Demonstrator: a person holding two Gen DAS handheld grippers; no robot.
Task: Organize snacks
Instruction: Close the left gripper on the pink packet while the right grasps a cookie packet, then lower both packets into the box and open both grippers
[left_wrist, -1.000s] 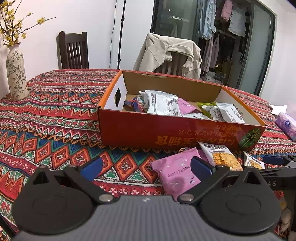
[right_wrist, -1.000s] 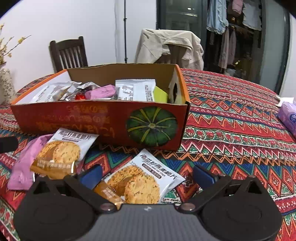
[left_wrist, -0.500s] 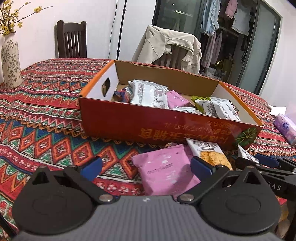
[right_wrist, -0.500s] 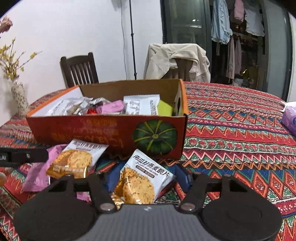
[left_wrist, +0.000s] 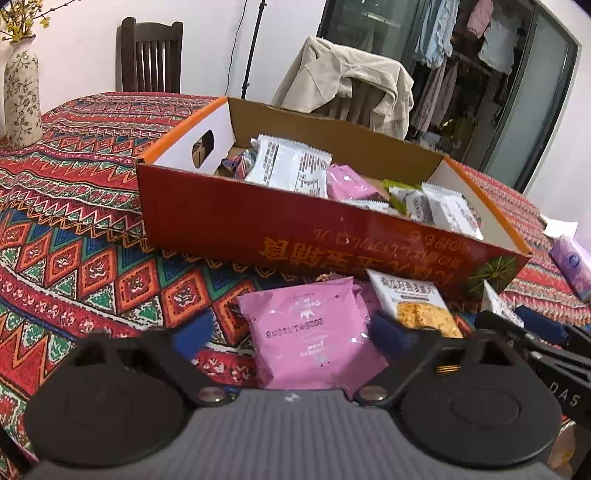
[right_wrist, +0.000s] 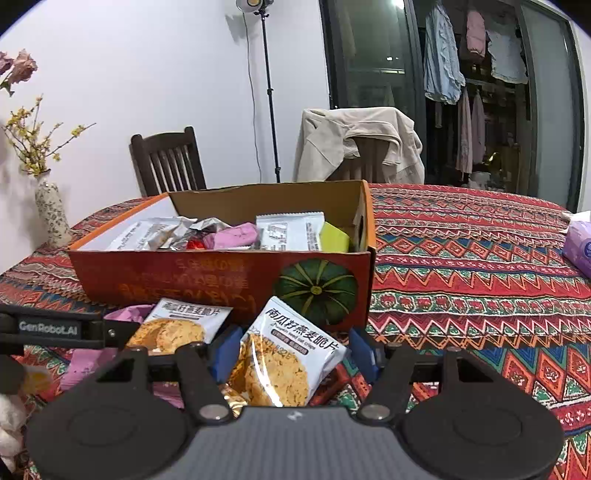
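Right claw, bottom centre of its view: blue pads on both sides of an oat-crisp packet, packet tilted up between them. Can't tell if the pads actually pinch it or just bracket it.
Left claw, bottom centre of its view: released, jaws wide, pink packet flat on the desk between them, no pad touching it.
Second oat-crisp packet lies just behind, overlapping the pink one, close to the box front.
Mid-frame: red-orange cardboard box, open top, pumpkin print on its front. Inside: white packets, a pink packet, a green one, crumpled silver wrappers.
Only the left view shows the handle cutout in the box's end wall. Only the right view shows the lamp stand.
Far: vase upper left, chair with beige jacket behind the box.
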